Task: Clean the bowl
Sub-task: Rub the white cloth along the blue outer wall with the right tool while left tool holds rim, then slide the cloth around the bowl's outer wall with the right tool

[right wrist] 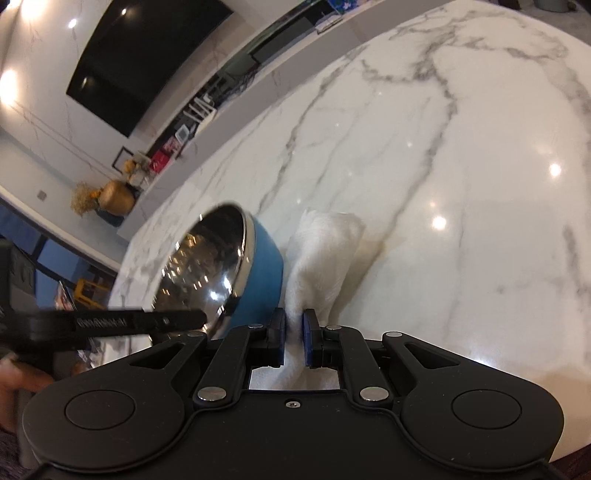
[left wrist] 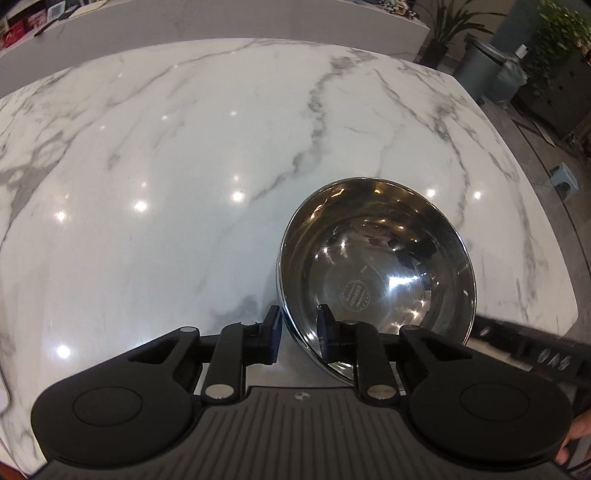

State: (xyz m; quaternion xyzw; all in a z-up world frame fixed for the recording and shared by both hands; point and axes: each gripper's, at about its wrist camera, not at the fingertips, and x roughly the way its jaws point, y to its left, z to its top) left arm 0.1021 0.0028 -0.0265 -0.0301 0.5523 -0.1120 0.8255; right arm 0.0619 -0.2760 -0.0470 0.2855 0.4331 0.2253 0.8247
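A steel bowl (left wrist: 376,280) with a blue outside (right wrist: 264,269) stands tipped on its edge on the white marble table (left wrist: 166,166), its mouth facing the left wrist camera. My left gripper (left wrist: 298,325) is shut on its near rim, one finger outside the wall and one inside. In the right wrist view that gripper shows as a black bar (right wrist: 140,321) at the bowl's lower edge. My right gripper (right wrist: 293,328) is shut on a bunched white cloth (right wrist: 325,251), which drapes onto the table just right of the bowl's blue side. The bowl's inside looks shiny.
The table's right edge curves away near the bowl (left wrist: 546,258). Beyond it stand a grey bin (left wrist: 491,70), potted plants (left wrist: 458,22) and a small stool (left wrist: 563,179). A raised white ledge (left wrist: 221,22) runs along the far side. A person's hand (left wrist: 580,439) shows at the lower right.
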